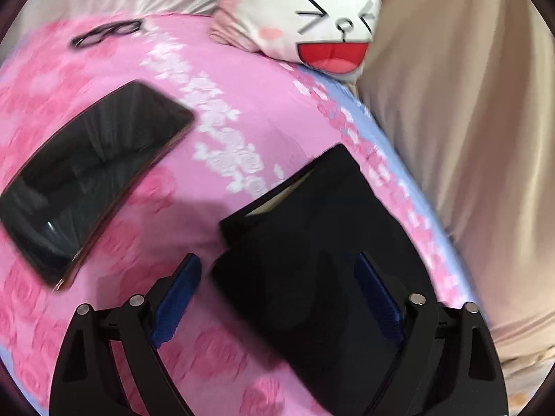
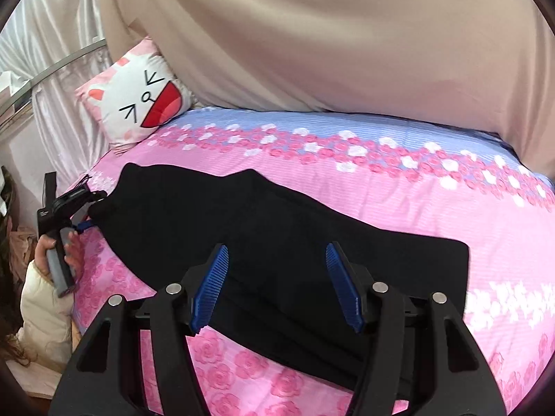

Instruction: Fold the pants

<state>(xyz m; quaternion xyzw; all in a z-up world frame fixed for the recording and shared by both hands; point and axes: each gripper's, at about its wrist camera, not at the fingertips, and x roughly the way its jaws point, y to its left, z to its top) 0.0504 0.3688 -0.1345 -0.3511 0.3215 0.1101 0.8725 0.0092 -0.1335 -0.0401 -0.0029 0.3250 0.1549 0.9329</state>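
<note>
Black pants [image 2: 284, 239] lie flat along the pink floral bed sheet [image 2: 347, 180], folded lengthwise. My right gripper [image 2: 277, 260] is open and hovers over the middle of the pants, near their front edge. My left gripper [image 1: 277, 270] is open at the waist end of the pants [image 1: 312, 242], its blue pads either side of the cloth. In the right wrist view the left gripper [image 2: 86, 208] shows at the pants' left end, held by a hand.
A black phone [image 1: 86, 176] and a dark hair tie [image 1: 104, 33] lie on the sheet left of the pants. A cartoon-face pillow [image 2: 138, 100] sits at the head of the bed. A beige curtain [image 2: 347, 34] hangs along the far side.
</note>
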